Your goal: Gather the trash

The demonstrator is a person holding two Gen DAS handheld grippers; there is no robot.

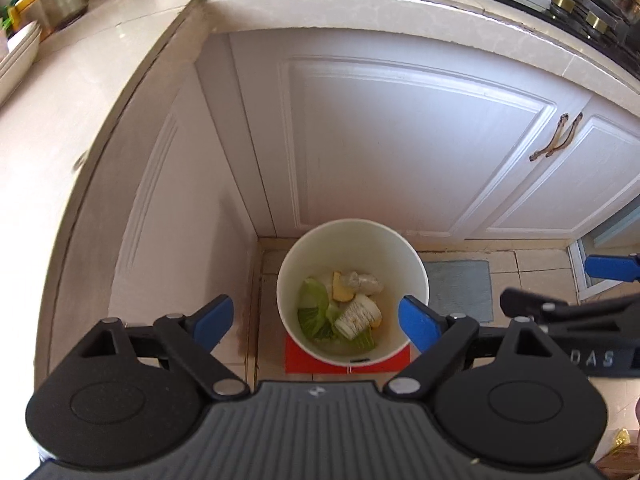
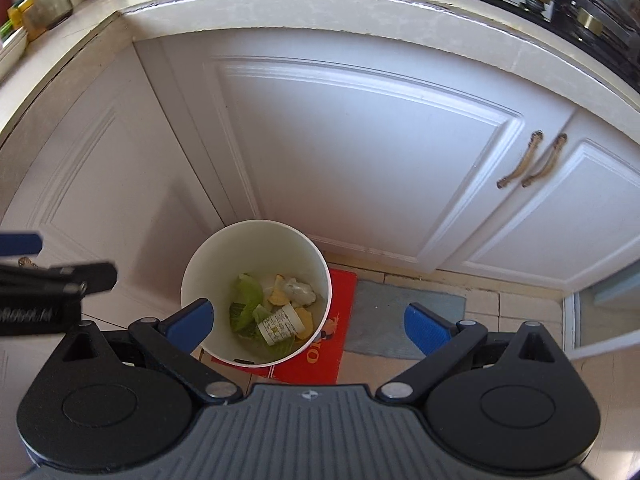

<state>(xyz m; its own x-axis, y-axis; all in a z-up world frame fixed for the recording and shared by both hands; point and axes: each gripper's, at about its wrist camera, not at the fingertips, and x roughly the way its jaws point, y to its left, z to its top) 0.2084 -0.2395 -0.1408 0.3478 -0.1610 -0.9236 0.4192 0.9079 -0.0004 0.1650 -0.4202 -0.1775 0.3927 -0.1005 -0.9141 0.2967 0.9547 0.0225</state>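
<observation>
A white round bin (image 1: 352, 240) stands on the floor in the corner of the cabinets. Inside lie green leaves (image 1: 314, 300), yellow peel (image 1: 342, 286), a crumpled wrapper (image 1: 366, 282) and a small white labelled bottle (image 1: 356, 316). My left gripper (image 1: 316, 322) hangs high above the bin, open, with nothing between its blue pads. My right gripper (image 2: 311, 328) is beside it, also open and empty, above the bin (image 2: 256, 248) and the bottle (image 2: 280, 324). In the left wrist view a blue finger (image 1: 610, 268) of the right gripper shows at the right edge.
The bin rests on a red mat (image 2: 316, 356), with a grey mat (image 2: 400, 316) to its right on the tiled floor. White cabinet doors with curved handles (image 1: 556, 140) stand behind. Above, the counter (image 1: 80, 80) holds stacked plates (image 1: 16, 56), jars and a black stove (image 1: 580, 0).
</observation>
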